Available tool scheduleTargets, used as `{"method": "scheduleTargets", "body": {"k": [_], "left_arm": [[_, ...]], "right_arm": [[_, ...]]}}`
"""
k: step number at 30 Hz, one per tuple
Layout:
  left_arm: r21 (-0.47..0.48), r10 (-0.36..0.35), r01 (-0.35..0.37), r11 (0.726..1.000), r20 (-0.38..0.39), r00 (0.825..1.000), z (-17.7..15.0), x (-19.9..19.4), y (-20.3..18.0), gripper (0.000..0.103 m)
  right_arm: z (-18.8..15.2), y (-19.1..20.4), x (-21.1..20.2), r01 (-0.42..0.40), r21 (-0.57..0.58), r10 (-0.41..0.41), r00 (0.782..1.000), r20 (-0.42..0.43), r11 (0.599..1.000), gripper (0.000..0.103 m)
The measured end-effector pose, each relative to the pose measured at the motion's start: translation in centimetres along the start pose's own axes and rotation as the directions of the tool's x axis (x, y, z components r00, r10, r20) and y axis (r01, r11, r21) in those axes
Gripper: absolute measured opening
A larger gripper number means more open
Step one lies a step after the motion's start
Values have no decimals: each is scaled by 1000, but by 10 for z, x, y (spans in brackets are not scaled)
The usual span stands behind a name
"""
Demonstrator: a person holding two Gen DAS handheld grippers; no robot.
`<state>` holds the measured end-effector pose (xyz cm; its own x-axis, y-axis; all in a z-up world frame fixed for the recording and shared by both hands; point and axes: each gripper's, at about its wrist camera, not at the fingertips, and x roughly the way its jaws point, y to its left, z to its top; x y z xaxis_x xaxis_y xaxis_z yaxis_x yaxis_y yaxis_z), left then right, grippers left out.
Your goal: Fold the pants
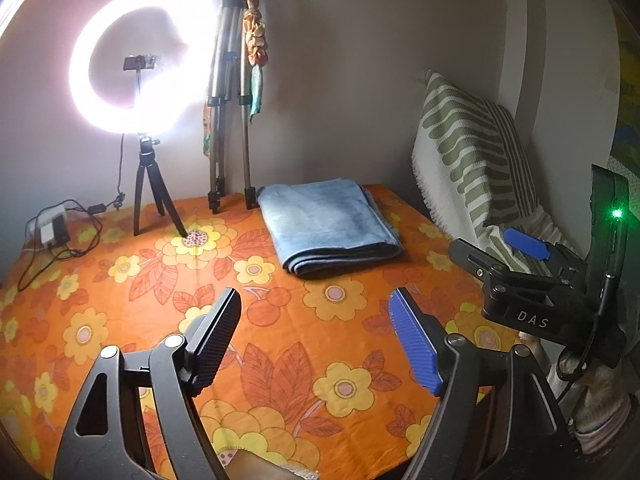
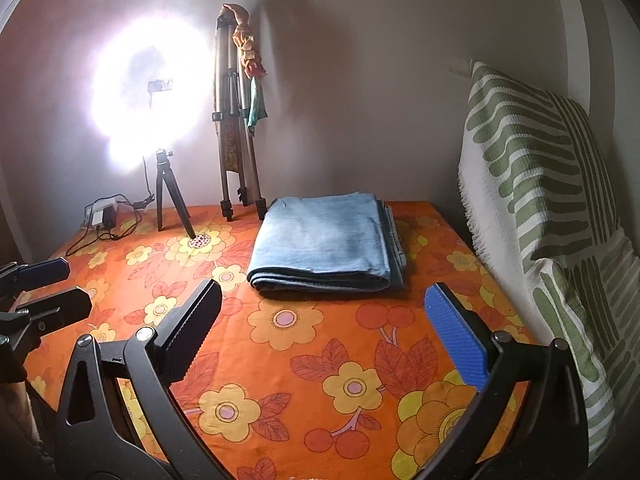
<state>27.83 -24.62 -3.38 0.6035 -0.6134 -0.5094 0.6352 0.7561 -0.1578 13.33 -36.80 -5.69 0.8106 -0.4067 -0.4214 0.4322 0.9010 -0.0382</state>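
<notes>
Light blue denim pants (image 1: 328, 226) lie folded into a thick rectangle at the far middle of the orange flowered tablecloth (image 1: 280, 360); they also show in the right wrist view (image 2: 324, 240). My left gripper (image 1: 316, 340) is open and empty, held above the cloth well short of the pants. My right gripper (image 2: 324, 336) is open and empty, just in front of the folded edge. The right gripper's body shows at the right of the left wrist view (image 1: 532, 280), and the left gripper's tips show at the left edge of the right wrist view (image 2: 40, 292).
A lit ring light on a small tripod (image 1: 140, 64) stands at the back left, with a charger and cables (image 1: 56, 232) beside it. A folded tall tripod (image 1: 230, 100) leans on the wall. A green and white striped cushion (image 2: 552, 208) stands along the right edge.
</notes>
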Motion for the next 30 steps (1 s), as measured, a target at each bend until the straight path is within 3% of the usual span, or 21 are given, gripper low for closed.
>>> {"method": "scheduleTargets", "body": {"k": [30], "left_arm": [[18, 10, -10, 1000, 11, 1000, 0, -6, -6, 77]], "right_arm": [[-5, -5, -1, -1, 20, 1, 1000, -13, 1000, 103]]}}
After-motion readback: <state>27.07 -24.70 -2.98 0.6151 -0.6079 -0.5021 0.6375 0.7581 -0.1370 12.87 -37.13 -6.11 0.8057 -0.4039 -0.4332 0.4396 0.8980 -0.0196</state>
